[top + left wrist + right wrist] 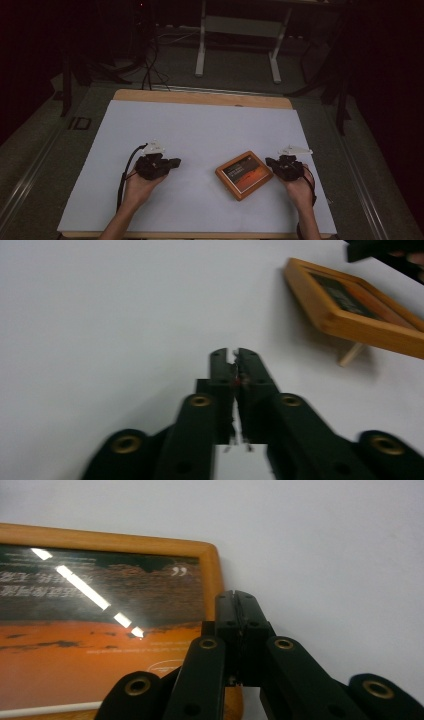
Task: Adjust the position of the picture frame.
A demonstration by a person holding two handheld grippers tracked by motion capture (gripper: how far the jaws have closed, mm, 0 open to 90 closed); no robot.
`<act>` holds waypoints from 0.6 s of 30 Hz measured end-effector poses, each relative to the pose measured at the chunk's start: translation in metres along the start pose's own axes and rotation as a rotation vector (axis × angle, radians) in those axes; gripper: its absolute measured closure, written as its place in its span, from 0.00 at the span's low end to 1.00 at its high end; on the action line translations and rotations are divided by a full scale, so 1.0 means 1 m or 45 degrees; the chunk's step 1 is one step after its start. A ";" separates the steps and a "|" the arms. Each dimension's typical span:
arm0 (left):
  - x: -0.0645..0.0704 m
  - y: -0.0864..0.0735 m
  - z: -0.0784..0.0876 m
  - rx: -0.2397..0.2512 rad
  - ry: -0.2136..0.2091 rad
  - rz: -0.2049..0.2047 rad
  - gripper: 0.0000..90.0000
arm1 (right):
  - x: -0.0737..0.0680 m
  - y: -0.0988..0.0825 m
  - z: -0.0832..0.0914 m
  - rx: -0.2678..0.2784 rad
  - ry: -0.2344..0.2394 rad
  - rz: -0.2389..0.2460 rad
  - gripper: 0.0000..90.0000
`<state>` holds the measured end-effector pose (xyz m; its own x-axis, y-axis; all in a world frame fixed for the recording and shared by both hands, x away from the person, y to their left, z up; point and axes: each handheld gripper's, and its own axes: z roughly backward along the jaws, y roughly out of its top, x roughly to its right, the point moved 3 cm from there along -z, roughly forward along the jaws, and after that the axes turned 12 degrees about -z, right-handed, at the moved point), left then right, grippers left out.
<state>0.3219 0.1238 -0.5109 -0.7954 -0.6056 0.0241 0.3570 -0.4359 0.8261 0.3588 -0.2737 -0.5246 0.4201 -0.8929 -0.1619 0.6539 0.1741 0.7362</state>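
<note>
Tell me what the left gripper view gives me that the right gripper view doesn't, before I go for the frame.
The left gripper view alone shows the side of the picture frame, a small wooden peg poking out beneath it that props that edge off the table, and the right gripper at the top corner. The right gripper view alone shows the frame's face close up: dark top with pale lettering, orange bottom, glare streaks across the glass. Both show shut black jaws, the left gripper holding nothing, the wooden frame and the white table.

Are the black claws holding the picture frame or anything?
No, nothing is held. The left gripper and the right gripper are both shut with nothing between their jaws. The wooden picture frame lies on the table, beside the right gripper.
</note>
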 end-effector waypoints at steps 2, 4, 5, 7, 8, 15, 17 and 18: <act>0.008 0.004 -0.003 0.008 -0.034 -0.021 1.00 | 0.002 -0.001 0.000 0.003 -0.014 -0.012 1.00; 0.018 0.008 -0.008 0.007 -0.067 -0.054 1.00 | 0.005 -0.003 -0.001 0.002 -0.021 -0.024 1.00; 0.023 0.010 -0.011 0.011 -0.080 -0.061 1.00 | 0.007 -0.005 -0.001 -0.006 -0.021 -0.029 1.00; 0.026 0.011 -0.013 0.010 -0.088 -0.075 1.00 | 0.008 -0.006 -0.002 -0.011 -0.020 -0.033 1.00; 0.033 0.014 -0.019 0.006 -0.110 -0.091 1.00 | 0.009 -0.007 -0.003 -0.015 -0.023 -0.037 1.00; 0.061 0.025 -0.047 -0.011 -0.186 -0.153 1.00 | 0.014 -0.014 -0.011 -0.046 -0.021 -0.072 1.00; 0.066 0.025 -0.056 -0.020 -0.187 -0.172 1.00 | 0.016 -0.015 -0.011 -0.049 -0.015 -0.080 1.00; 0.067 0.026 -0.060 -0.023 -0.195 -0.167 1.00 | 0.017 -0.015 -0.011 -0.054 -0.015 -0.081 1.00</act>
<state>0.3068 0.0323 -0.5218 -0.9004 -0.4349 0.0039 0.2533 -0.5172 0.8175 0.3627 -0.2868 -0.5459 0.3693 -0.9076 -0.1996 0.7054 0.1339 0.6961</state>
